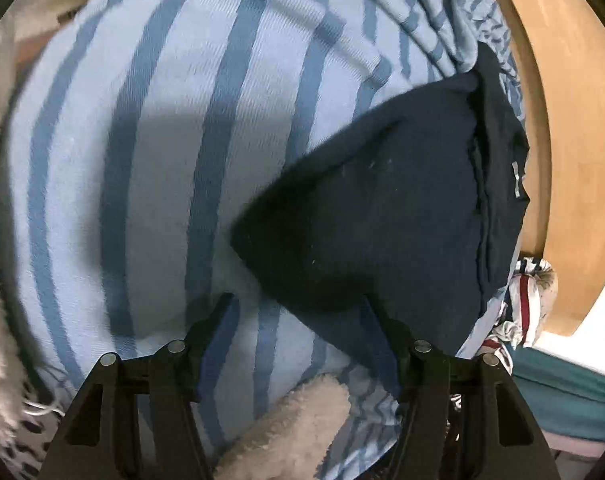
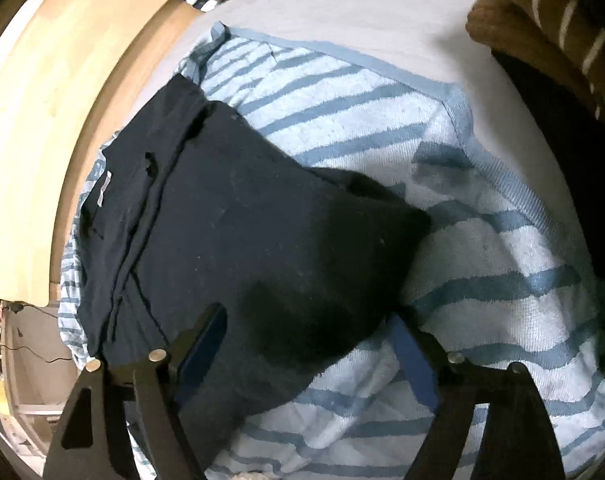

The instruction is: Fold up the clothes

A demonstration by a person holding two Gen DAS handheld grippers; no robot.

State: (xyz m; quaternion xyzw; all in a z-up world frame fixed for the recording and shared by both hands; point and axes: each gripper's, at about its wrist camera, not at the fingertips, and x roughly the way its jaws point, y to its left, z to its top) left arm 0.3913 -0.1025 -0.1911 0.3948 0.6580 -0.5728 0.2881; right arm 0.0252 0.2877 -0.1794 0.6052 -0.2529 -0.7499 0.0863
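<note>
Navy-dark garment lies flat on a blue-striped towel, its long axis slanting from the wooden edge down toward both grippers, one corner pointing out over the stripes. The right gripper hangs spread wide over its near end; the left gripper is likewise spread, the cloth just ahead between its fingers.

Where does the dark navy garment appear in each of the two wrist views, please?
Left wrist: the navy garment fills the centre-right, lying on the striped blue towel.
Right wrist: the navy garment sits centre-left, on the same striped blue towel.
Shared landmark: the curved wooden edge, right in the left view, left in the right view.
</note>
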